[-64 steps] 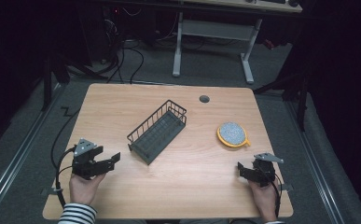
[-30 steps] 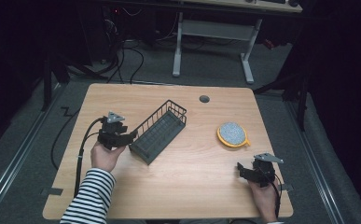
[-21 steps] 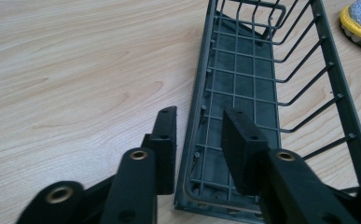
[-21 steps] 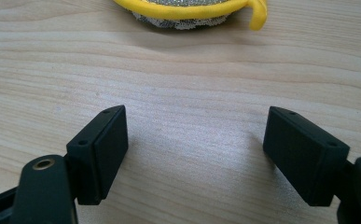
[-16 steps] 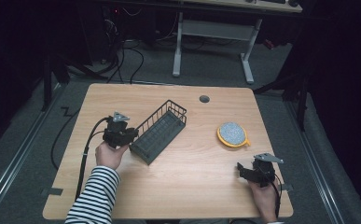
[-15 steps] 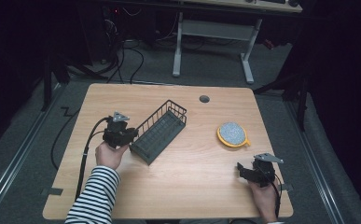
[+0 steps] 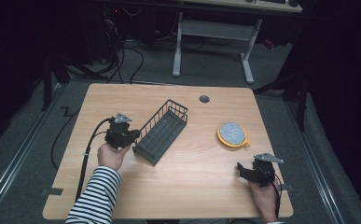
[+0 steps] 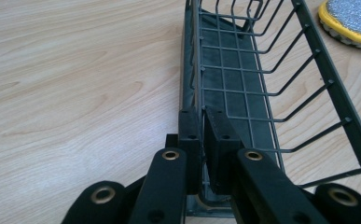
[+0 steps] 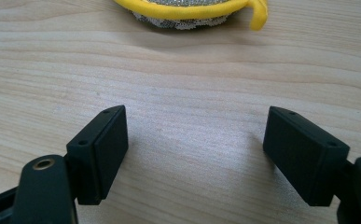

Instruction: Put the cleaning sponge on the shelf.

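My left gripper has just clamped onto the near side wall of the wire basket, left of centre on the wooden table, striped sleeve reaching in. My right gripper rests wide apart near the yellow-rimmed scrubber; dark room beyond.

no readable text, labels or numbers anywhere

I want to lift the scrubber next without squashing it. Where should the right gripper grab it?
Probably the scrubber's yellow rim, coming from the near side with the right gripper, open. It lies flat, so only the edge offers a bite.
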Demonstrator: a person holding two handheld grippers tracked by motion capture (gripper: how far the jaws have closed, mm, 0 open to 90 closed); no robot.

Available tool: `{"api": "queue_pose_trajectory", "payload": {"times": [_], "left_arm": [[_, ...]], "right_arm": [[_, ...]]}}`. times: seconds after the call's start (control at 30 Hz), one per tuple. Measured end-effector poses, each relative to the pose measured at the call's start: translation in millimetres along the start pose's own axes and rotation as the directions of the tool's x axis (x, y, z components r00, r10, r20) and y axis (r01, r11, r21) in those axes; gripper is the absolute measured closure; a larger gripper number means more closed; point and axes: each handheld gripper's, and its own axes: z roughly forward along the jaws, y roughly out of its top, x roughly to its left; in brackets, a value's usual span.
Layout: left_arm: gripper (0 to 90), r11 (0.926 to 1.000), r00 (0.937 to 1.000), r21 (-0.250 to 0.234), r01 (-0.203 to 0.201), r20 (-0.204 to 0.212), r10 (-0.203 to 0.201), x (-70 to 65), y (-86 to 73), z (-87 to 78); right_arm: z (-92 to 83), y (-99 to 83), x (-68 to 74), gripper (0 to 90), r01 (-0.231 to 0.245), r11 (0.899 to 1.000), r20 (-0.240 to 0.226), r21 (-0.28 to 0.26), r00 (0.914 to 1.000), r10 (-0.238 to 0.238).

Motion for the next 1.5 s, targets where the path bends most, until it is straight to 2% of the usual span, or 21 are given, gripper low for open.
{"api": "queue_pose_trajectory", "payload": {"times": [0.2,0.77,1.03,1.07,1.2,1.3,1.37,1.5], "left_arm": [[85.7,1.0,1.0,-0.001,-0.002,0.003,0.002,-7.9,0.4,1.8],[85.6,0.9997,0.9979,-0.02,-0.013,0.063,0.015,-38.0,0.8,11.1],[84.9,0.9995,0.9976,-0.025,-0.019,0.067,0.021,-47.5,1.2,13.1],[82.8,0.9995,0.9976,-0.025,-0.019,0.067,0.021,-47.5,1.2,13.1],[62.7,0.9983,0.9983,-0.059,-0.004,0.057,0.007,-47.5,2.4,7.7],[48.0,0.9959,0.999,-0.089,-0.019,0.04,0.023,-47.2,2.2,-1.7],[41.4,0.9934,0.999,-0.112,-0.027,0.031,0.03,-46.3,0.5,-11.2],[36.4,0.9894,0.9997,-0.144,-0.018,0.013,0.02,-39.1,-7.9,-26.9]], "right_arm": [[0.1,0.2,0.0,22.0,0.0,1.0,0.0,0.0,1.0,0.0],[0.1,0.1,0.1,22.0,0.0,1.0,0.0,0.0,1.0,0.0],[0.1,0.1,0.1,22.2,0.001,1.0,-0.001,0.0,1.0,-0.001],[0.1,0.1,0.1,22.1,0.001,1.0,-0.001,0.0,1.0,-0.001],[0.1,0.2,0.1,22.1,0.001,1.0,-0.002,0.0,1.0,-0.001],[0.2,0.2,0.1,22.2,0.002,1.0,-0.002,0.0,1.0,-0.002],[0.1,0.2,-0.1,22.5,0.001,1.0,-0.006,0.0,1.0,-0.001],[0.2,0.3,-0.2,22.9,0.003,1.0,-0.009,-0.002,1.0,-0.003]]}}
